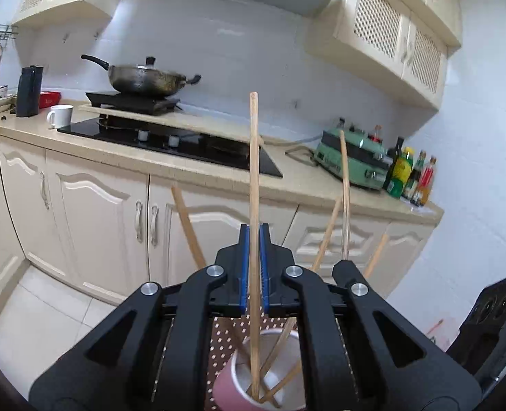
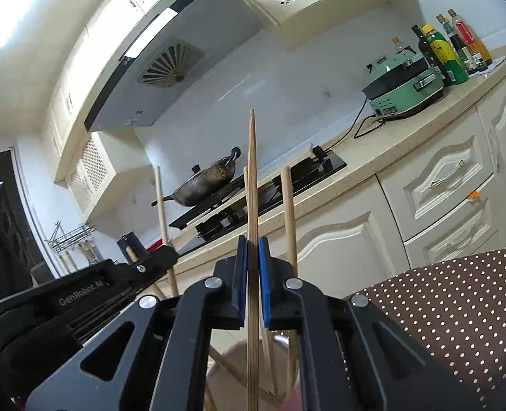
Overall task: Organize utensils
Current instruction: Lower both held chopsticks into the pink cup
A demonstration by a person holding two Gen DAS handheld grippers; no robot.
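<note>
Between both pairs of blue pads, one wooden chopstick each.
Left gripper (image 1: 254, 236) clamps a chopstick (image 1: 253, 171) whose lower end stands inside the pink paper cup (image 1: 234, 382) below; right gripper (image 2: 252, 245) clamps another chopstick (image 2: 251, 171) above the same cup.

Both grippers (image 1: 254, 239) (image 2: 252, 251) are black, with blue-padded fingers (image 1: 243, 260), silver screws (image 1: 216, 270) and white "GenRobot.AI" lettering (image 2: 81, 294).

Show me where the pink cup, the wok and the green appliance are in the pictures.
Pink cup (image 1: 230, 388): left wrist view, on its outer pink wall.
Wok (image 1: 143, 80): left wrist view, on its dark side below the lid.
Green appliance (image 2: 403, 85): right wrist view, on its front face.
</note>
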